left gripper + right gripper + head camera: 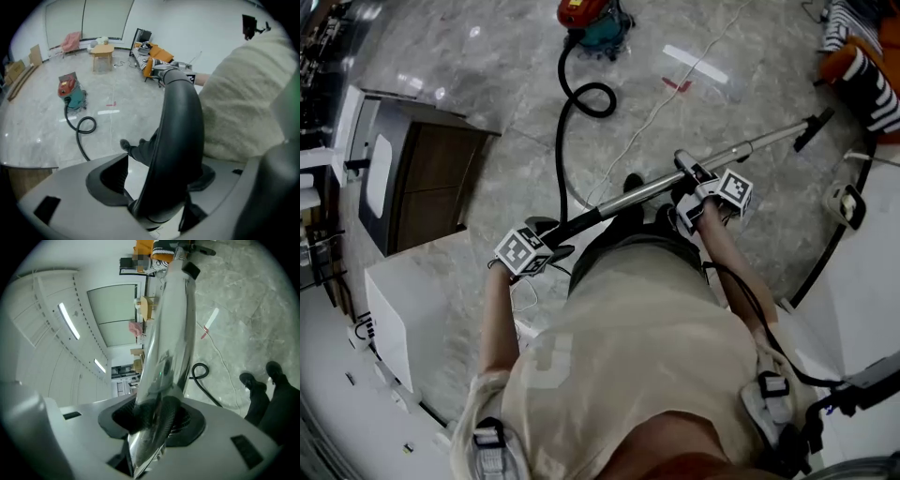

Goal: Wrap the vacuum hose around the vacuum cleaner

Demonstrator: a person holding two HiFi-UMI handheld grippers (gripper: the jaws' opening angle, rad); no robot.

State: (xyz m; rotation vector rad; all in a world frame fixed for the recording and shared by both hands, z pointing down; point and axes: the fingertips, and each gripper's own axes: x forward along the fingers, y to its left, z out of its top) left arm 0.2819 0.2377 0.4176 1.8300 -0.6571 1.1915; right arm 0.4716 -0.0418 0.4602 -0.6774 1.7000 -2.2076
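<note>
The red and teal vacuum cleaner (592, 21) (70, 91) stands far ahead on the grey floor. Its black hose (561, 150) (84, 126) makes one loop, then runs back to the black curved handle (180, 136). My left gripper (549, 236) (159, 187) is shut on that handle. The chrome wand tube (741, 150) (168, 329) slants up to the right and ends in a black floor nozzle (814, 128). My right gripper (698, 192) (152, 420) is shut on the tube's middle. The wand is held off the floor, across the person's front.
A white box (394, 319) and a brown-fronted cabinet (431, 183) stand at the left. A white cord (661, 108) and a red mark (678, 85) lie on the floor ahead. An orange, striped heap (862, 66) lies at the far right. The person's shoes (255, 380) are below the wand.
</note>
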